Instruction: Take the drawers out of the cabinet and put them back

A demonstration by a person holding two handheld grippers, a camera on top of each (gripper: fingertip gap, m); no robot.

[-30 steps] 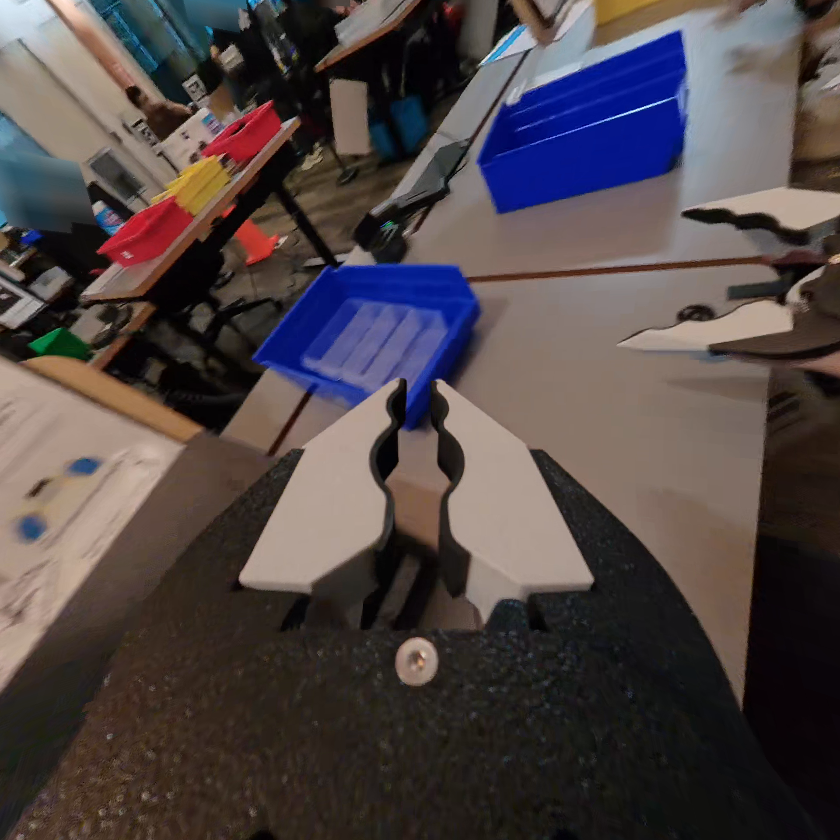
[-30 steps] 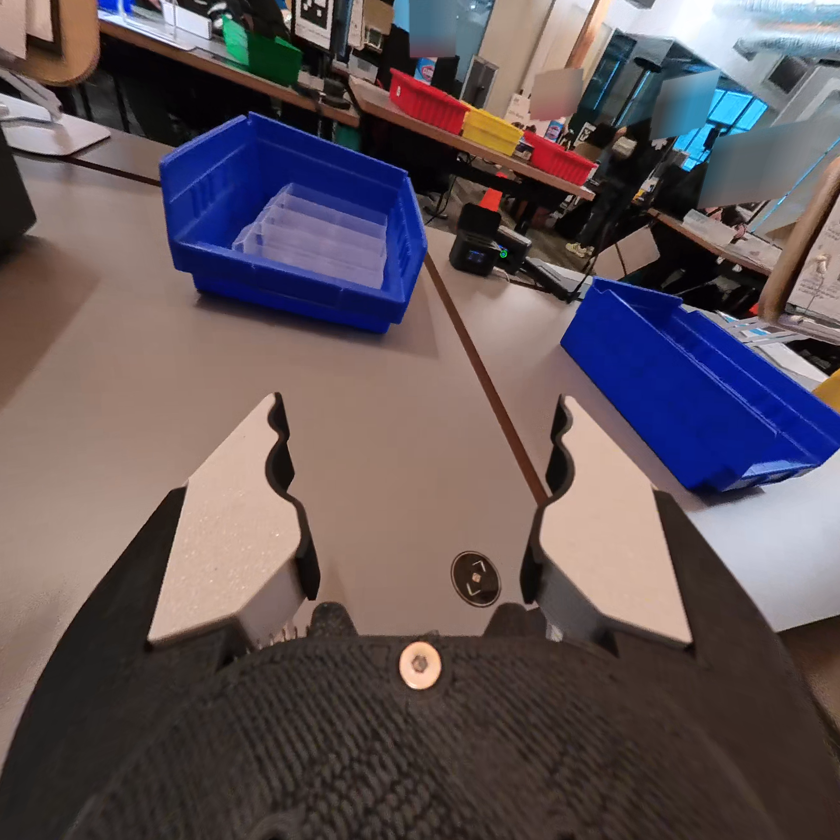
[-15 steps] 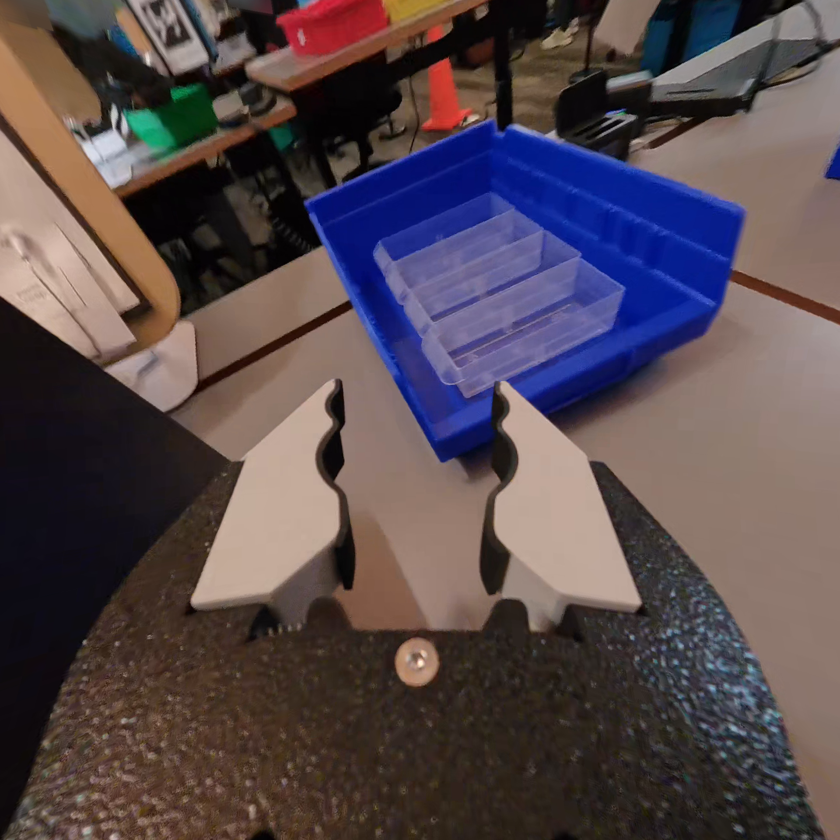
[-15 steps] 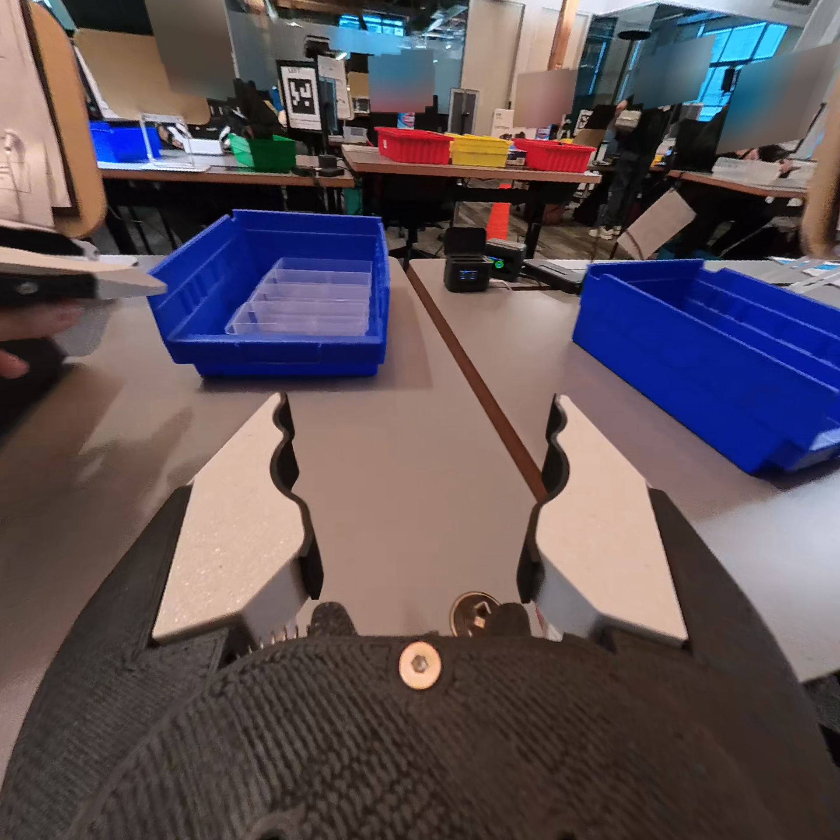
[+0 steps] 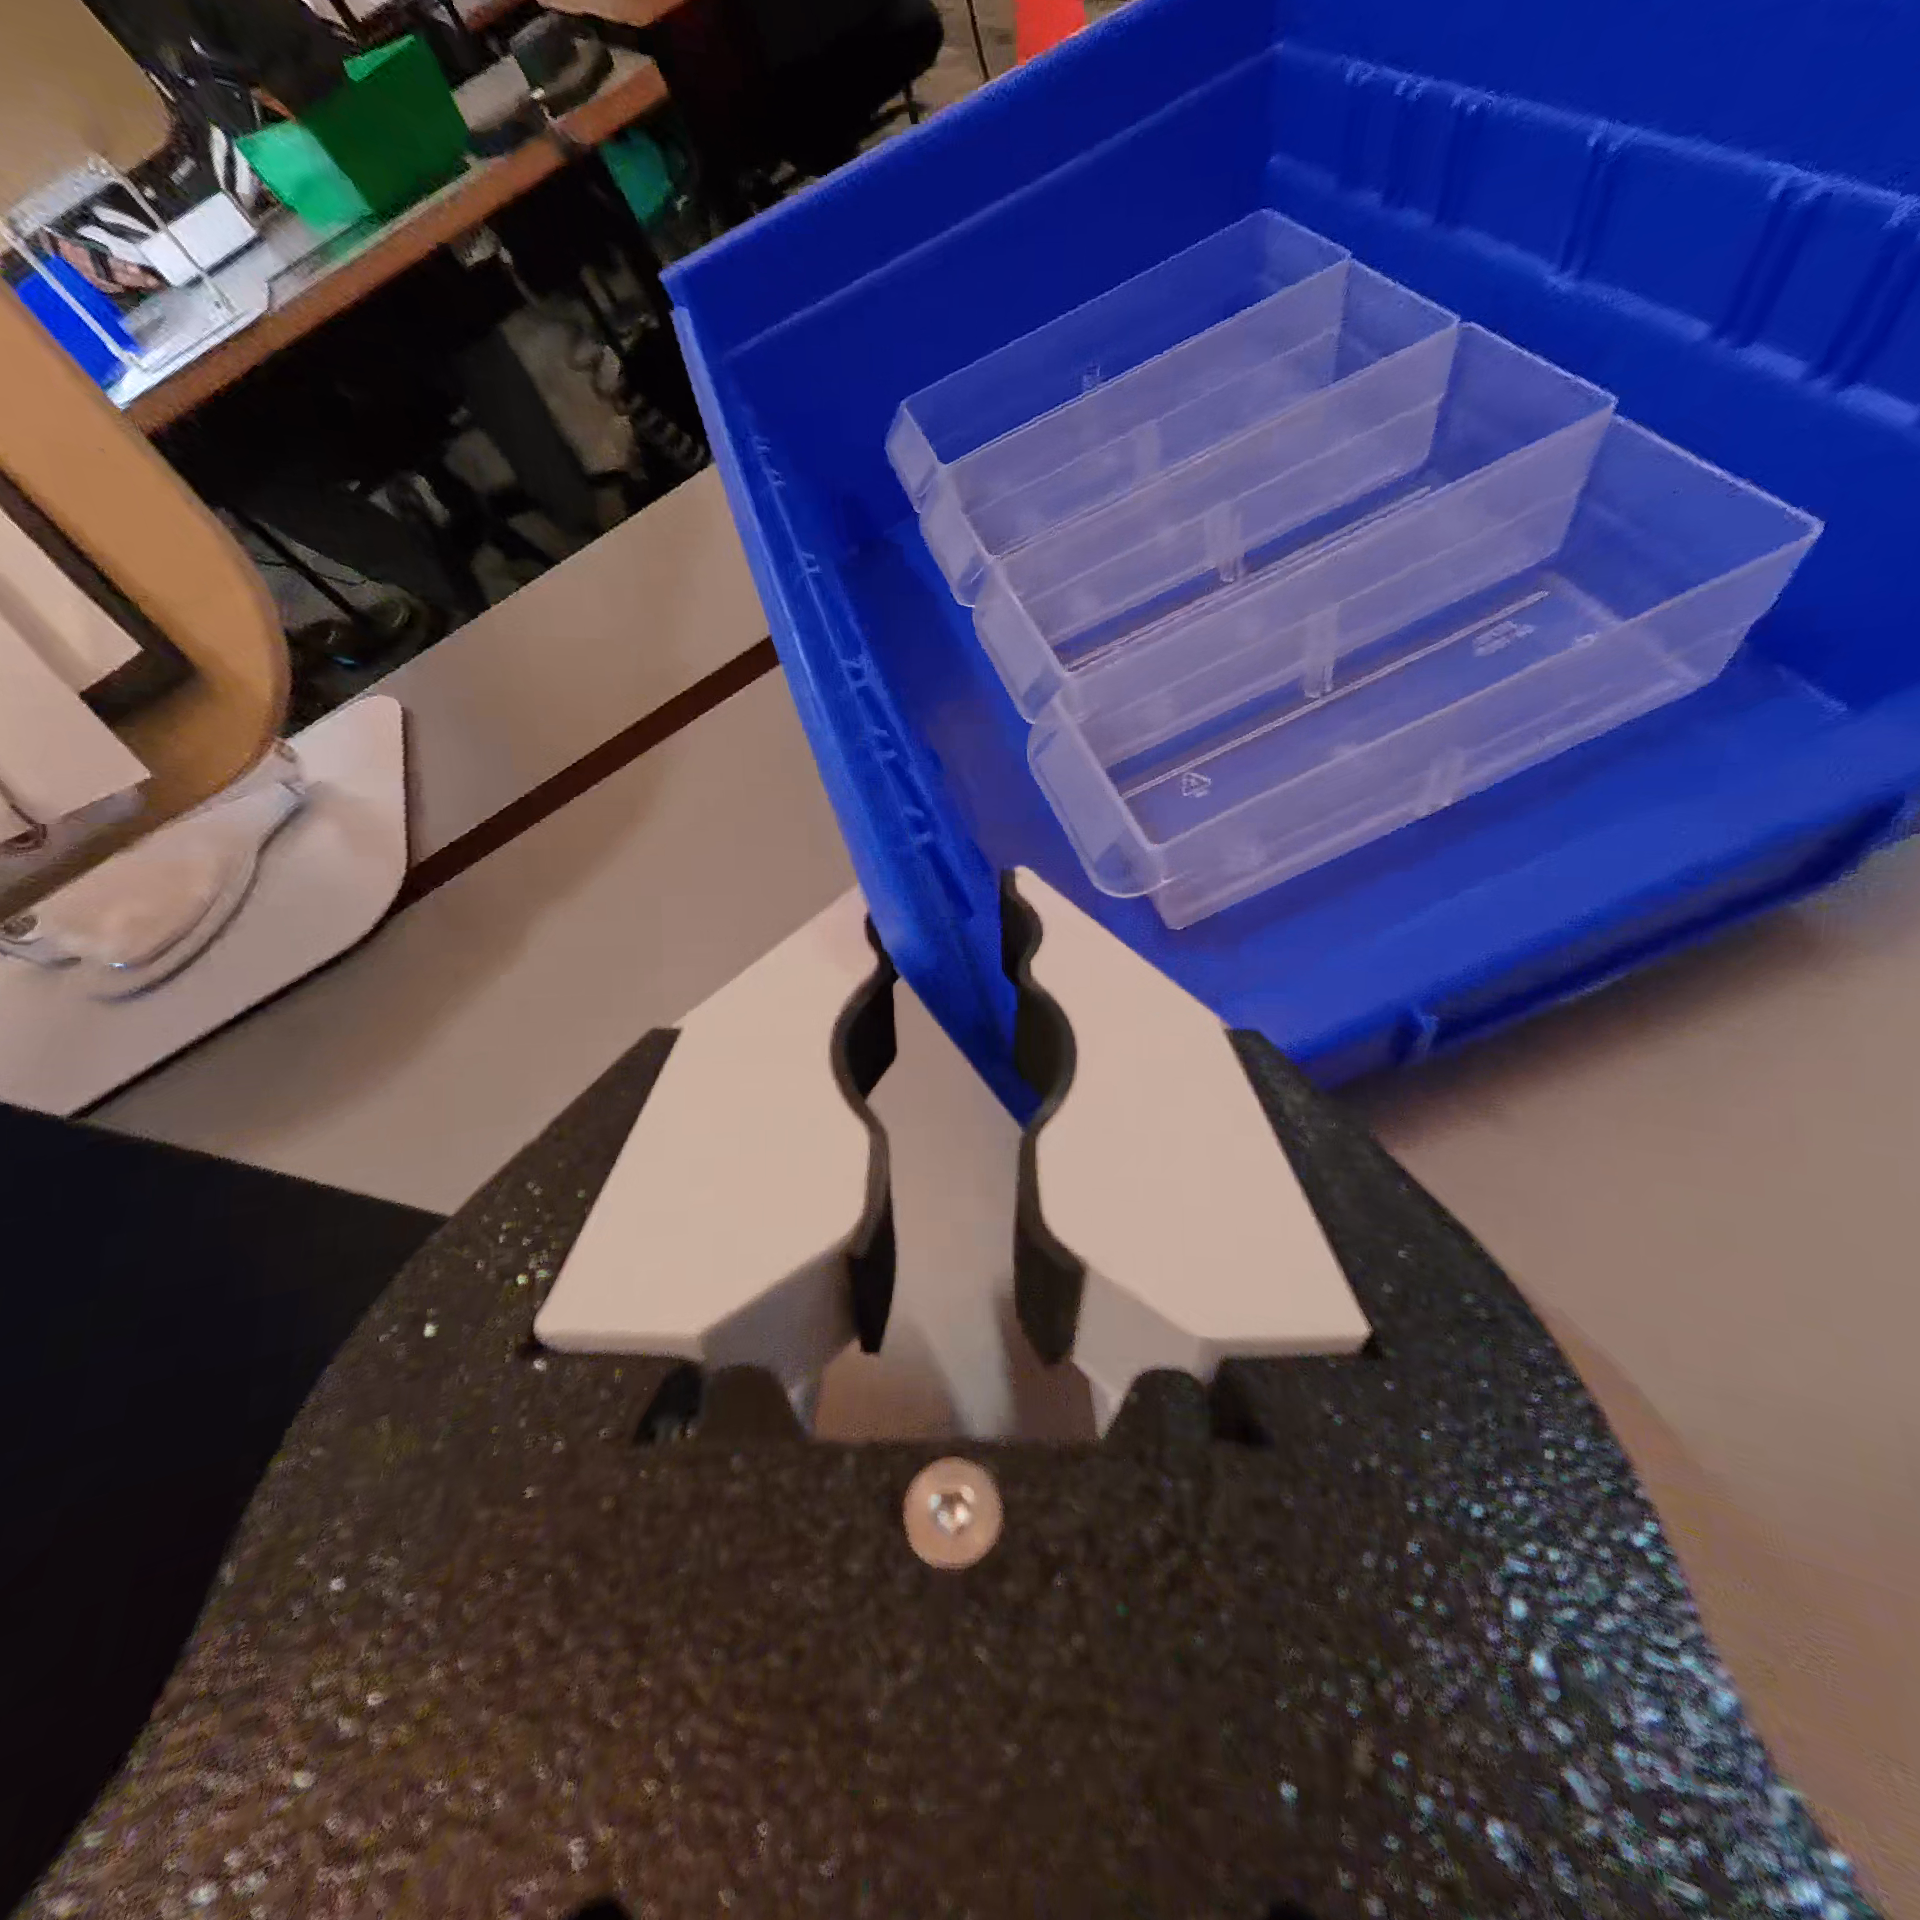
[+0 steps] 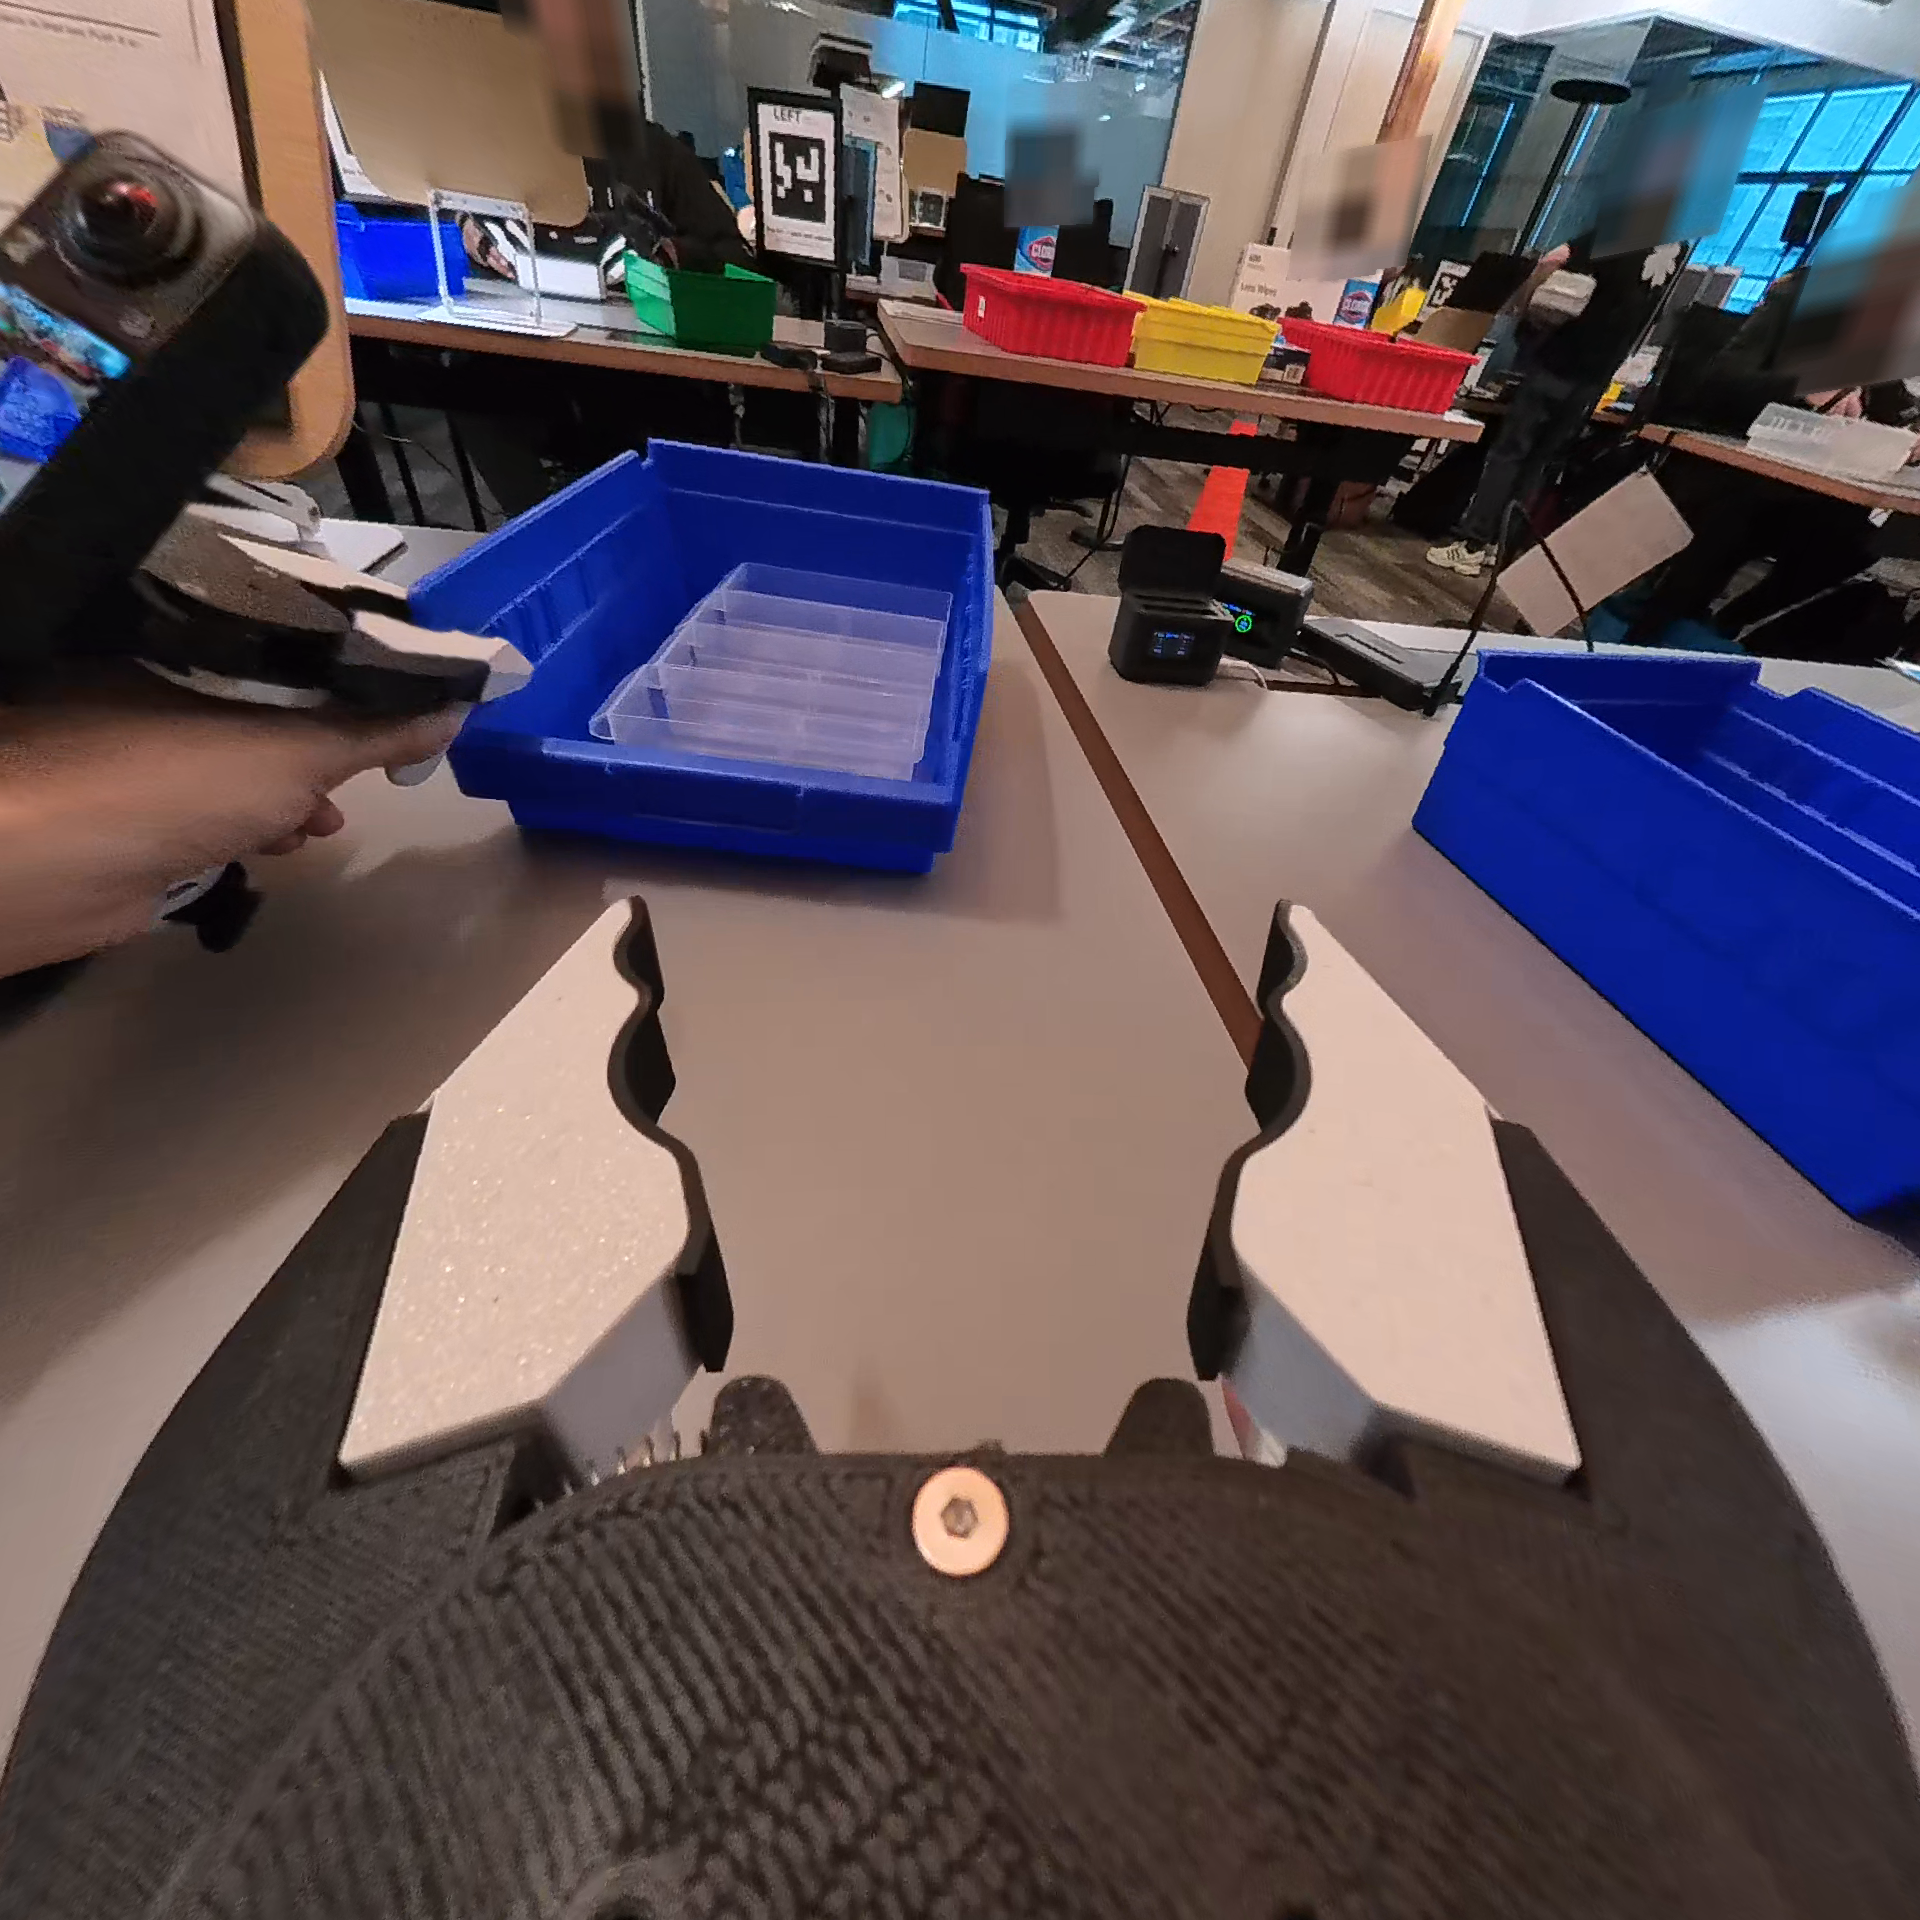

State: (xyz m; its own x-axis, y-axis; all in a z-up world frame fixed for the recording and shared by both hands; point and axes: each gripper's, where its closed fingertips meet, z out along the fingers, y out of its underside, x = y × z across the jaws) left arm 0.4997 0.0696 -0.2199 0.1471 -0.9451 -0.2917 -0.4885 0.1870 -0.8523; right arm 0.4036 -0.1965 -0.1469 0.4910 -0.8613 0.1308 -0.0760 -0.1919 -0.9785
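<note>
Blue bin (image 5: 1351,997) — four clear drawers (image 5: 1351,582)

Even indoor light falls from above, bright and a little warm, with cooler blue daylight from the windows (image 6: 1808,156) far right in the right wrist view. The blue bin (image 6: 727,665) throws a soft, short shadow on the grey table (image 6: 935,1091) toward the near side. The clear drawers (image 5: 1351,644) catch pale glints on their rims. Both wide-angle views bend straight edges strongly toward the borders. The left wrist view is smeared at its right edge and near corner; the hand (image 6: 135,821) at the left of the right wrist view is blurred. Far desks are soft.
</note>
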